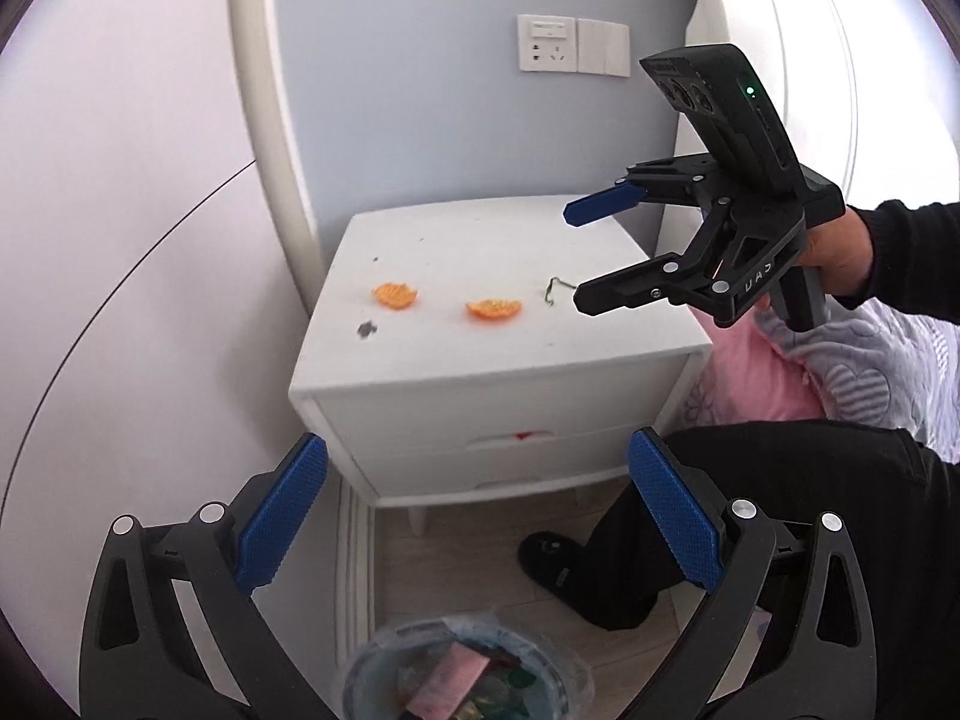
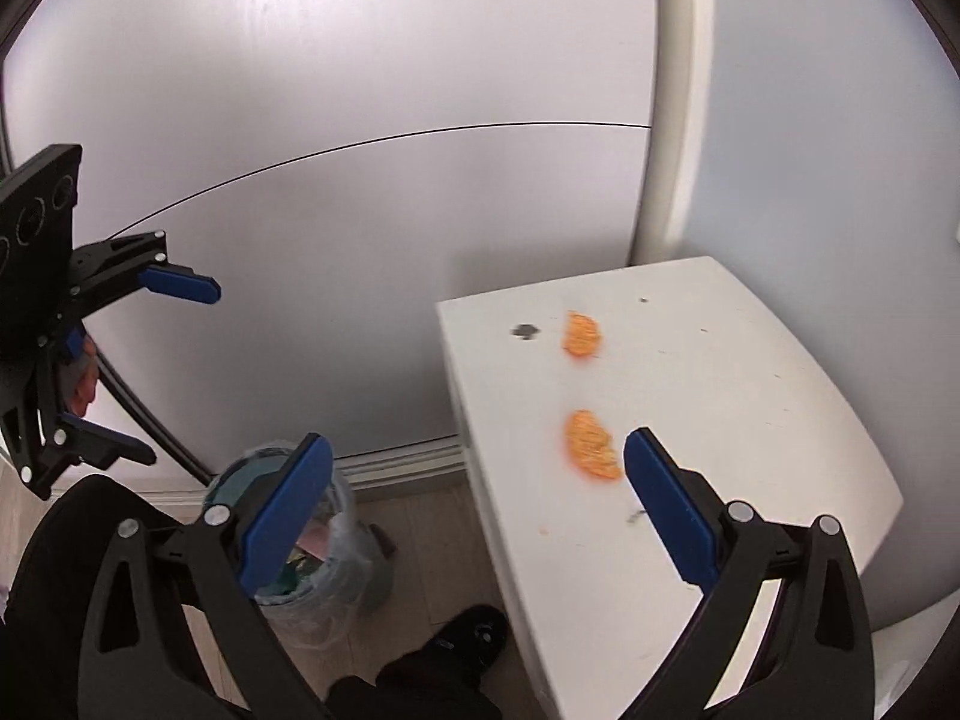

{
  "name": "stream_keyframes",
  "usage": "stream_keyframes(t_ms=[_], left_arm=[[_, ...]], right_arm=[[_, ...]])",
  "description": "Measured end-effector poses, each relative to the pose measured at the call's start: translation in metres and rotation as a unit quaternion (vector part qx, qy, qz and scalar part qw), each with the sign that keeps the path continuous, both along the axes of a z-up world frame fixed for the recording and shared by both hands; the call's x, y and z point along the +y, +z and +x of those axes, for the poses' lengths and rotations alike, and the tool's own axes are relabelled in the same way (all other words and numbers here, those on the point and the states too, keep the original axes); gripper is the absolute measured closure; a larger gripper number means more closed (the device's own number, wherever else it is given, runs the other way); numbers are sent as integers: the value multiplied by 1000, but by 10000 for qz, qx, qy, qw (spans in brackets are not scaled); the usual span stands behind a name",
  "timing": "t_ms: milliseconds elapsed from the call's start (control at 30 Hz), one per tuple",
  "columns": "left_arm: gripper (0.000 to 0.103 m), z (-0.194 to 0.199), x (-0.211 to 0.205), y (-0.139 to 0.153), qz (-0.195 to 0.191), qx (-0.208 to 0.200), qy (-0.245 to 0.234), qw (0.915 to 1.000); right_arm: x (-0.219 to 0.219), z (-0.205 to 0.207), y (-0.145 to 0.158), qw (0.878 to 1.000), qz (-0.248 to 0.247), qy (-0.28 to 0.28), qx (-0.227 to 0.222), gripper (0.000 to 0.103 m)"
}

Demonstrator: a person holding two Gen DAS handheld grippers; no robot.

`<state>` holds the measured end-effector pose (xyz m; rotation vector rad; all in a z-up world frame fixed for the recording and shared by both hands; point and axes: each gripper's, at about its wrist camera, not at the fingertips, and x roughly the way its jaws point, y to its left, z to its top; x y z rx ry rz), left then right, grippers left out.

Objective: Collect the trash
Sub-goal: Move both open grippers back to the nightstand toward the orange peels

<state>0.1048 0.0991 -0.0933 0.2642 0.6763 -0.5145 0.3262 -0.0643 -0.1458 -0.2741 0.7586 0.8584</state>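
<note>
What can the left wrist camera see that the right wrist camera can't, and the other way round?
Only the left view shows the wall socket, the pink bedding, the nightstand's drawer front and the open right gripper from outside. Only the right view shows the open left gripper from outside. Both show the nightstand, two orange peels, the lined bin and a black slipper.

The right claw [image 2: 477, 480], black with blue ribbed pads, hangs spread wide above the near corner of the white nightstand surface [image 2: 750, 396]. Two orange peel pieces [image 2: 591, 444] [image 2: 582, 334] lie on it, the nearer just beside the right-hand pad. Below left, a plastic-lined trash bin [image 2: 324, 552] stands on the wood floor. The left claw [image 2: 150, 372] gapes at the far left.
</note>
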Motion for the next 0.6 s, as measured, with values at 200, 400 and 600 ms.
stream_keyframes(t_ms=[200, 400, 600], left_arm=[[6, 34, -18, 4, 28, 18, -205, 9998], [6, 75, -24, 2, -106, -6, -332, 9994], [6, 110, -26, -10, -179, 138, -451, 9987]], right_arm=[[-22, 17, -9, 9998, -35, -207, -24, 8], [-32, 31, -17, 9998, -64, -199, 25, 12], [-31, 45, -37, 9995, -173, -228, 123, 36]])
